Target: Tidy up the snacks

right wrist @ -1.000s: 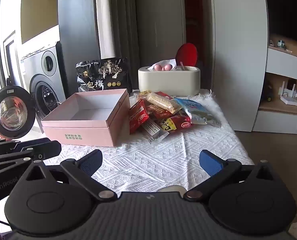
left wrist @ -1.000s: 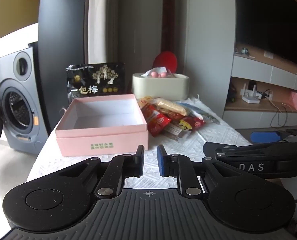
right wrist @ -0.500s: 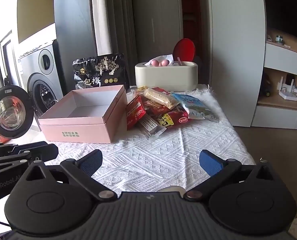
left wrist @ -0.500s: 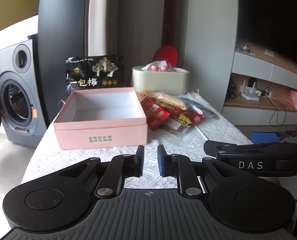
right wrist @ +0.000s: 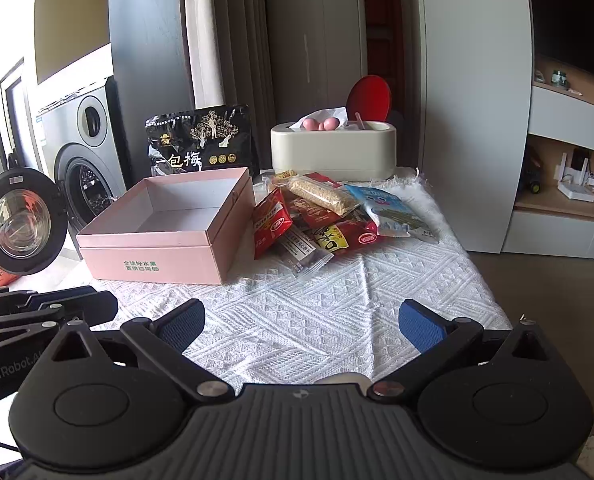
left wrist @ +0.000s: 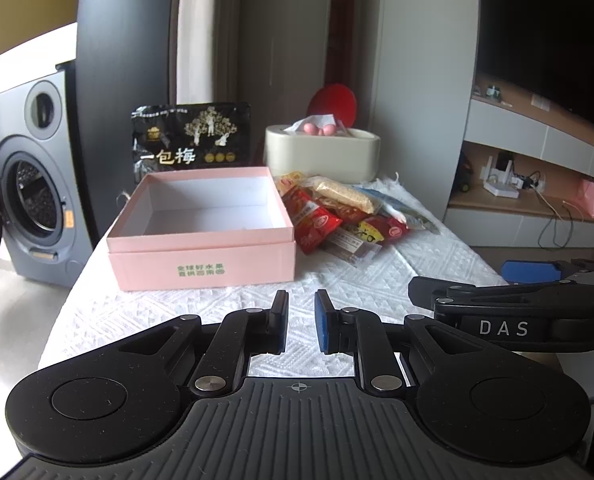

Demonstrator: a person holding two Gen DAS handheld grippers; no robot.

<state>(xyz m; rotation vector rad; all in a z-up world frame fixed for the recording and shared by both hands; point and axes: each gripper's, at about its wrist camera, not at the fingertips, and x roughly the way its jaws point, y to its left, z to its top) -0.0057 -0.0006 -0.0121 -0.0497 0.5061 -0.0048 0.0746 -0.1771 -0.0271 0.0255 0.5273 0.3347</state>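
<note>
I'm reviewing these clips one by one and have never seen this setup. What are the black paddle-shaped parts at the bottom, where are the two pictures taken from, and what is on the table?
There is no robot arm here. A person holds a two-finger tool in each hand, and each tool carries a wide-angle camera looking forward along its own fingers. The black parts at the bottom are those tools.

In the left tool's picture, the left gripper has its jaws nearly together with nothing between them. In the right tool's picture, the right gripper stands wide open, also empty.

Both look at a table under a white tablecloth. On it sit an open, empty pink box, a pile of snack packets beside it, a black snack bag standing behind the box, and a cream container at the back. Nothing is held.
</note>
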